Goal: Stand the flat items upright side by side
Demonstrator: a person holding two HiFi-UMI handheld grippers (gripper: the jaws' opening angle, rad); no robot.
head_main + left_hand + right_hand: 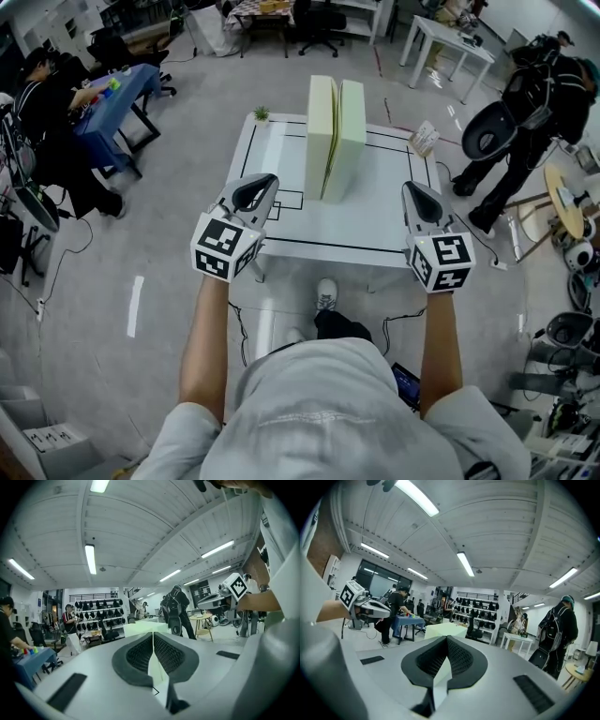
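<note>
Meeting along one seam, the pads (pixel 138 654) of the left gripper (pixel 153 641) are clamped together on nothing. Right gripper (pixel 446 645): same, ribbed pads (pixel 461 659) pressed flat to each other, nothing between.

Head view: left gripper (pixel 270 180) and right gripper (pixel 411 189) are both held over the near edge of the table (pixel 375 230), well apart, each pointing away from the person. The left one is rolled slightly, its marker cube (pixel 225 247) tilted. The right cube (pixel 441 261) sits squarer.

Forearms are bare, stretched forward and roughly parallel, with the elbows close to the body. The person stands at the near side of the table.

Slabs (pixel 336 139): two, pale yellow-green, upright on edge side by side at the table's middle, broad faces toward each other. A thin dark line runs between them. Probably touching, but this angle does not settle it. Both grippers are clear of the slabs, one to either side. In each gripper view, the slabs' top shows just beyond the shut tips.
</note>
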